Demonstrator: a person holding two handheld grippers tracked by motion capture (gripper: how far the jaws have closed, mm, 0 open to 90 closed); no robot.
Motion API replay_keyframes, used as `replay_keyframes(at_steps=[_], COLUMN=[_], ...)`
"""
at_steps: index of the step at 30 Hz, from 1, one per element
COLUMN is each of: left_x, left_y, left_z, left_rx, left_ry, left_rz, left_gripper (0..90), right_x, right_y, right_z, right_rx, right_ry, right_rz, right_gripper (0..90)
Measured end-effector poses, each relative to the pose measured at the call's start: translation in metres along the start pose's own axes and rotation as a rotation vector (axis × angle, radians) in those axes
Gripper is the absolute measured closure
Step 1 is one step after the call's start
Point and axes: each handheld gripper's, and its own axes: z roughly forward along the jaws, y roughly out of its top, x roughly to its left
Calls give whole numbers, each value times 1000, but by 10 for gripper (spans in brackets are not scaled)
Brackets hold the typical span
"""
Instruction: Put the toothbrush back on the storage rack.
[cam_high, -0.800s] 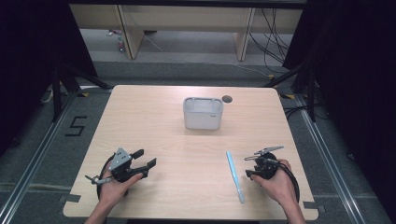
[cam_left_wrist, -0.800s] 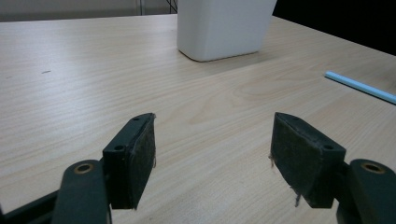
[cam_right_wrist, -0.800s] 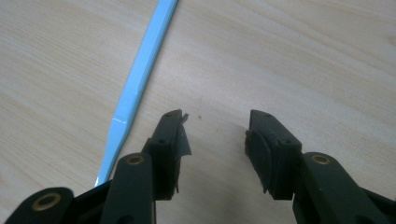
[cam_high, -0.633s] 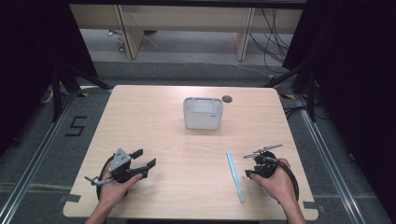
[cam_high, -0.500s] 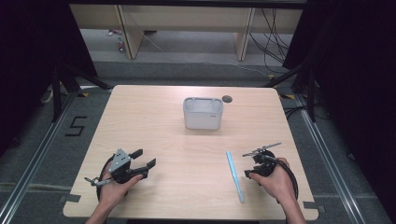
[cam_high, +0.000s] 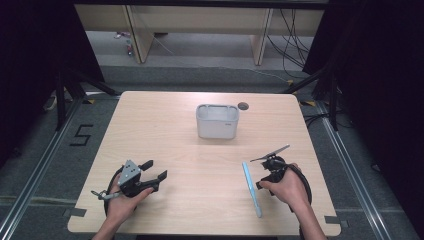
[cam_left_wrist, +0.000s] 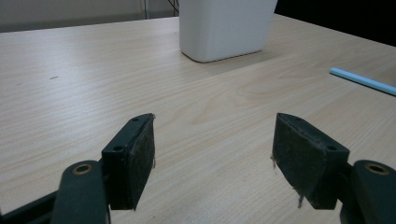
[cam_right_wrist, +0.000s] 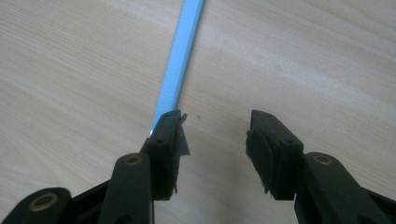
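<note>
Straw (cam_high: 251, 188), pale blue: one long, slim, straight stick, faintly ribbed along its length, lying flat on the worktop (cam_high: 165, 130) at the near right, running roughly toward the person, just left of the right claw (cam_high: 261, 184). Condition: whole, unbent, no kink showing. Handling, by judgement: very light, thin-walled and hollow if it is a drinking straw, so a hard pinch would likely flatten or crease it; smooth and round, so apt to roll or skid on the wood when nudged from one side; lies so low that the pads must come right down to the surface. Suggested hold: across its width, one pad to each side, near the middle for balance, or nearer one end if it is to be stood in the bin (cam_high: 217, 121); light pressure only. Right claw: spread about halfway, nothing between the pads, tilted down at the worktop; in the right gripper view the straw (cam_right_wrist: 179, 60) runs up and away from the tip of the left-hand jaw and passes behind it, so it sits outside the gap, and a small sideways shift would be needed to straddle it. Left claw (cam_high: 153, 170): spread wide, empty, resting low at the near left, well apart from the straw (cam_left_wrist: 362, 80). Bin: white, open-topped, upright, far centre of the worktop, contents not visible
</note>
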Motion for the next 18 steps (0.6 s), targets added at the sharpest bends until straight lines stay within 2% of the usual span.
replay_keyframes(at_steps=[1,3,7,9,10,11,12,13,14,18], left_x=[0,0,0,0,0,0,0,0,-1,-1], left_y=[0,0,0,0,0,0,0,0,0,0], left_z=[0,0,0,0,0,0,0,0,0,0], left_rx=[2,3,6,7,8,8,9,10,12,12], left_ry=[1,0,1,1,0,0,0,-1,-1,-2], left_rz=[-1,-3,3,5,6,7,8,9,12,12], left_gripper=[296,296,298,298,298,298,298,299,300,300], right_x=[1,3,5,6,8,7,8,8,14,19], right_y=[1,5,15,16,18,20,21,23,25,30], right_z=[1,2,5,6,6,7,8,8,7,9], right_rx=[-7,13,57,62,87,88,94,98,137,153], right_ry=[4,3,-6,-6,-9,1,5,6,2,3], right_rz=[-1,-12,-67,-73,-75,-98,-93,-110,-37,-35], right_gripper=[560,570,604,608,611,614,620,624,631,641])
